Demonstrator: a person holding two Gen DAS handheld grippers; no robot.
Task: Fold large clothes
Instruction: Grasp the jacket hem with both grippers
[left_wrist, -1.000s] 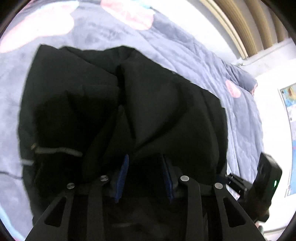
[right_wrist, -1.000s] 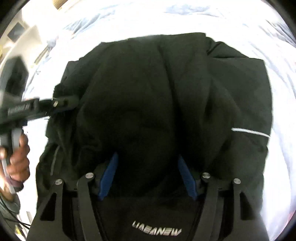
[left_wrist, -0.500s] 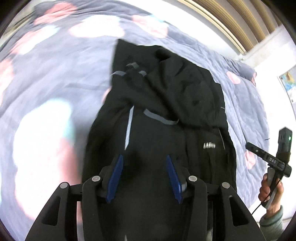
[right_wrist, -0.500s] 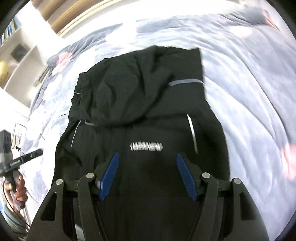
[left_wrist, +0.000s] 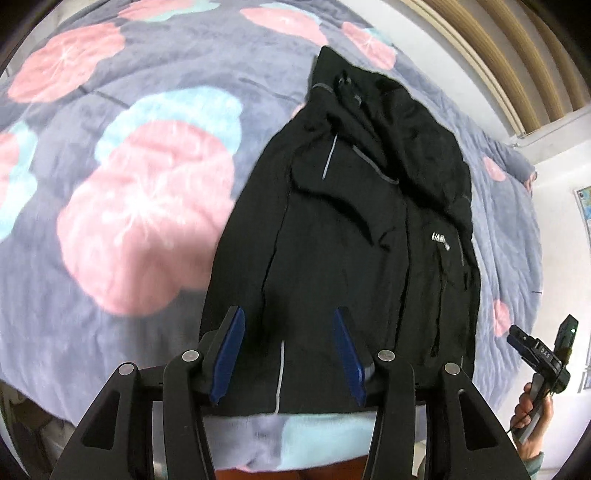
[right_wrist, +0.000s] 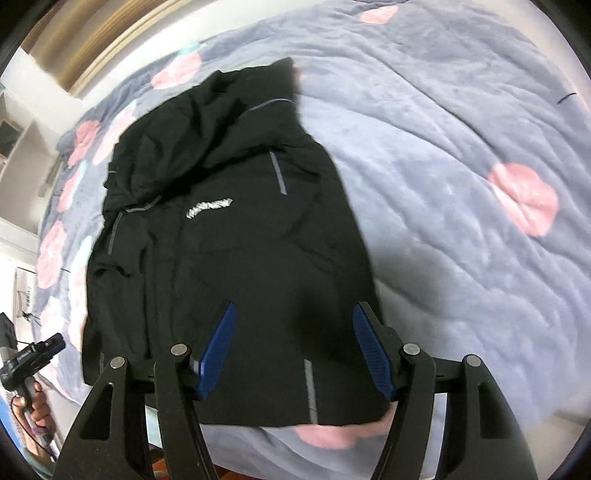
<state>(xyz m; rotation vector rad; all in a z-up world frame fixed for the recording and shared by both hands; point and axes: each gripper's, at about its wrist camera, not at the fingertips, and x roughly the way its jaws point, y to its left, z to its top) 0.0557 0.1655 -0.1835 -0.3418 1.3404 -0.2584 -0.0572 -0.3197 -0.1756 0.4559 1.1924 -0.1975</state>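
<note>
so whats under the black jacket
The black jacket lies flat on a grey-blue quilt with pink and light blue flower prints, which shows all around it. Whatever sits directly beneath the jacket is covered, and its underside is hidden.

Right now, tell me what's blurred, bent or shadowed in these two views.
Left wrist view: fisheye bends the bedspread, whose pink flowers smear with motion blur; the jacket stays fairly sharp. Right wrist view: a dark shadow lies on the bedspread beside the jacket's right edge, and the jacket's near hem is smeared.
</note>
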